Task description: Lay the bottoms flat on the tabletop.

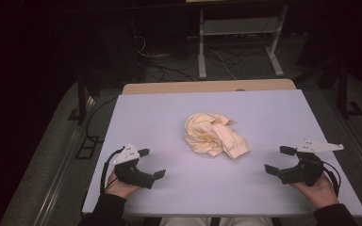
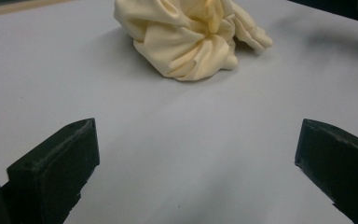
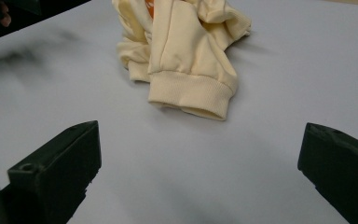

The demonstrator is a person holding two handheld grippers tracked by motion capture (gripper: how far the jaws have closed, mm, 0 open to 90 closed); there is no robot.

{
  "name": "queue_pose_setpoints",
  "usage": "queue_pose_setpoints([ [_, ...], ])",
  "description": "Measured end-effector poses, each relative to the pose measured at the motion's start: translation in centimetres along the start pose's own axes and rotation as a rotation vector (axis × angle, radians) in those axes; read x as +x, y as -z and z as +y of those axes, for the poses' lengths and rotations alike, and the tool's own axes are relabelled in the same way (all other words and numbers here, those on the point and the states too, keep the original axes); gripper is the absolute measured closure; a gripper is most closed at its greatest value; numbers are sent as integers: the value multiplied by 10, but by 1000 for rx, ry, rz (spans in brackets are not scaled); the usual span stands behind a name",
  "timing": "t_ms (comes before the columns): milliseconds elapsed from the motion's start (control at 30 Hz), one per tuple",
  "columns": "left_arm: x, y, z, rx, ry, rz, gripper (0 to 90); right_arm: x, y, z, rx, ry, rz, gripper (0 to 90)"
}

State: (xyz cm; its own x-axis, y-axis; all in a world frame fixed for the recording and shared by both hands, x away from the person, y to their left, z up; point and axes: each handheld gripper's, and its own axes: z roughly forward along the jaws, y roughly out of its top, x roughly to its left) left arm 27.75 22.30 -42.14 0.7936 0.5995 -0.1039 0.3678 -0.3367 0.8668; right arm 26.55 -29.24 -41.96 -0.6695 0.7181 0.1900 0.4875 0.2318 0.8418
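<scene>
We hold the left gripper (image 1: 151, 163) and the right gripper (image 1: 276, 160) low at the near edge of the table (image 1: 151, 113), one at each side. Both sets of jaws are spread wide and pinch nothing; in each gripper view, bare table surface lies between them.

Ahead of both grippers, near the middle of the table, lies one crumpled cream garment (image 1: 214, 134). It sits well apart from either gripper, forward and inward of each: to the right of our left jaws, to the left of our right jaws. Its long axis runs roughly from far left to near right, ending in a ribbed cuff (image 3: 189, 95) that faces the right gripper. We judge the right gripper marginally nearer, since the cuff end points its way, so it is the natural first grasp.

Count: two grippers, one garment, one visible cuff.

Beyond the table's far edge, a wooden board (image 1: 207, 86) and floor cables (image 1: 169, 66) lie in shadow.
</scene>
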Motion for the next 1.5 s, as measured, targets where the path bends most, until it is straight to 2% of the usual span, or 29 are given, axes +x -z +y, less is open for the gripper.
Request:
queue_pose_setpoints([
  [133, 0, 0, 5, 10, 0, -4, 0, 1, 0, 8, 17, 23, -9, 0],
  [267, -1, -1, 12, 28, -19, -5, 0, -1, -1, 15, 22, 21, -5, 0],
  [433, 4, -2, 21, 30, -21, -4, 0, -4, -3, 26, 42, 21, 3, 0],
  [800, 11, -4, 45, 42, -42, -10, 0, -11, -7, 45, 48, 16, 10, 0],
  [1500, 24, -17, 83, 54, -80, -7, 0, -16, -31, 82, 71, 46, 20, 0],
])
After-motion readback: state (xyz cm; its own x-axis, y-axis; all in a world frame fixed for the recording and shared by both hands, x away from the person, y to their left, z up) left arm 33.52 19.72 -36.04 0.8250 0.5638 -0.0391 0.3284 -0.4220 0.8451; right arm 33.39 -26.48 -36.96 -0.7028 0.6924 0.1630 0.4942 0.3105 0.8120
